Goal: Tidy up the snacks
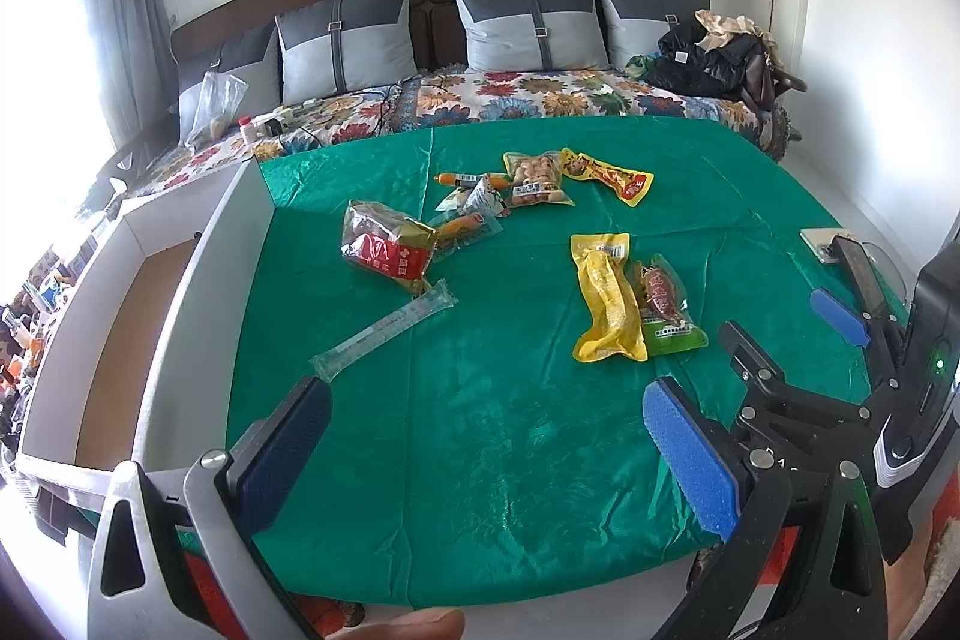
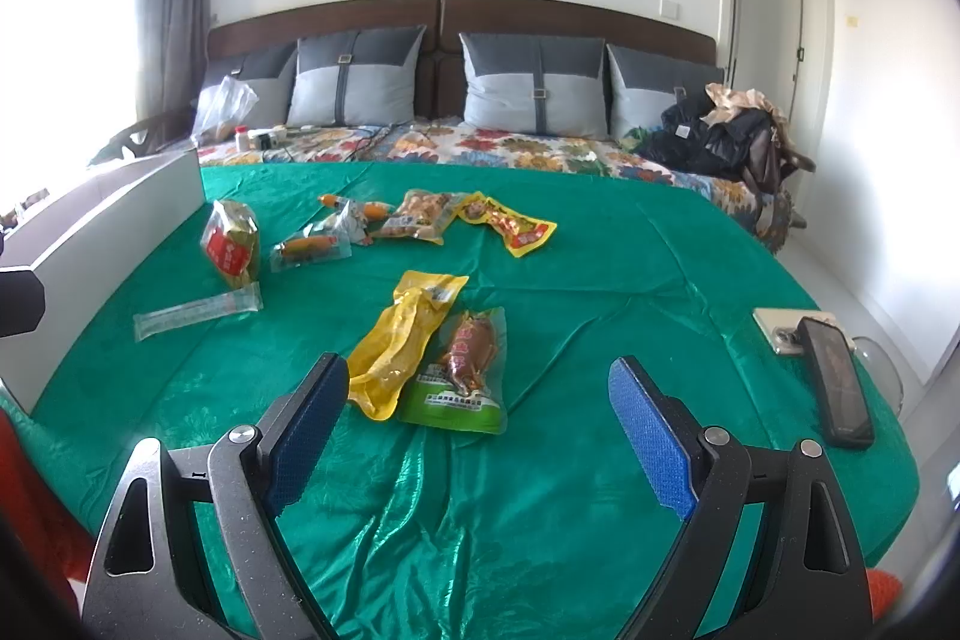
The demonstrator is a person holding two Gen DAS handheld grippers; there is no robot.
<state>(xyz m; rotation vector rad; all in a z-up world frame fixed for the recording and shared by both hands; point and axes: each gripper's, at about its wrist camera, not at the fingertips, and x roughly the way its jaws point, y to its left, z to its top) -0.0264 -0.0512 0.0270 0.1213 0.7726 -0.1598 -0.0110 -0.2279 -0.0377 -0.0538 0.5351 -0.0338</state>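
Both the left gripper (image 1: 486, 451) and the right gripper (image 2: 480, 427) are held wide apart and empty above the green cloth (image 2: 600, 280), where the snack packets (image 2: 420, 340) lie scattered.

Bare green cloth (image 2: 570, 490) ahead (snacks (image 2: 420, 340) beyond)

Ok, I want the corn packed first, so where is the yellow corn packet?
In the right wrist view the yellow corn packet lies mid-cloth, just ahead of the open right gripper, overlapping the green-edged packet on its right.
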